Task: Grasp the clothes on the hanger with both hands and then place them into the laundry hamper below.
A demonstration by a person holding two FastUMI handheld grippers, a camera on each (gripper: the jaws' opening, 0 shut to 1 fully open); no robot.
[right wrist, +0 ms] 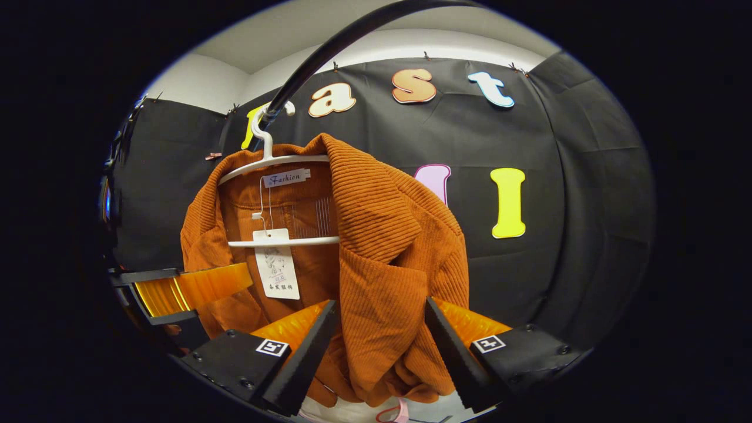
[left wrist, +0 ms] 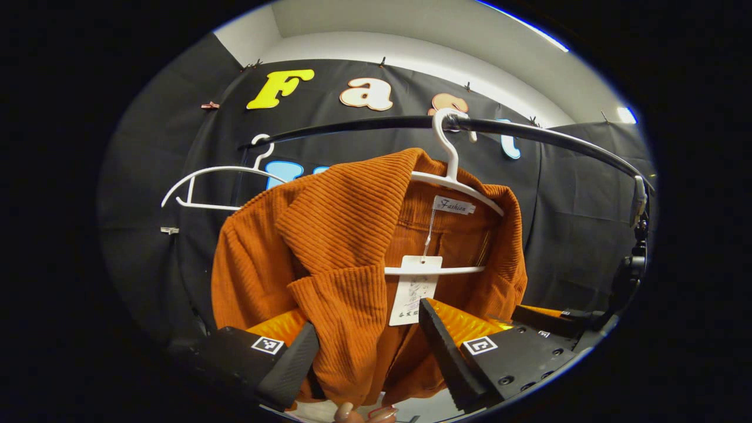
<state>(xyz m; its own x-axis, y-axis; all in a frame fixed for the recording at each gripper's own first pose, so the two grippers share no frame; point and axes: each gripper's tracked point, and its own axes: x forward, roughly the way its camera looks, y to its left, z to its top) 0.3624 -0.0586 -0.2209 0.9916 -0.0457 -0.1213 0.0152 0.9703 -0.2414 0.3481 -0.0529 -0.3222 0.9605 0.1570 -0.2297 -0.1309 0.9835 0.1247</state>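
Both grippers, left [left wrist: 367, 346] and right [right wrist: 380, 335], stand wide open around the orange corduroy jacket's [left wrist: 341, 247] front panels; it hangs on a white hanger [left wrist: 452, 176] from the black rail [left wrist: 529, 132].

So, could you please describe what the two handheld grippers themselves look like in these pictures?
Both look alike. The left gripper and the right gripper each have two wedge-shaped fingers with ribbed inner faces, mounted on black blocks with screw holes. Each block carries a small square black-and-white marker, and translucent ribbed plastic shows behind the fingers. No cables are visible.
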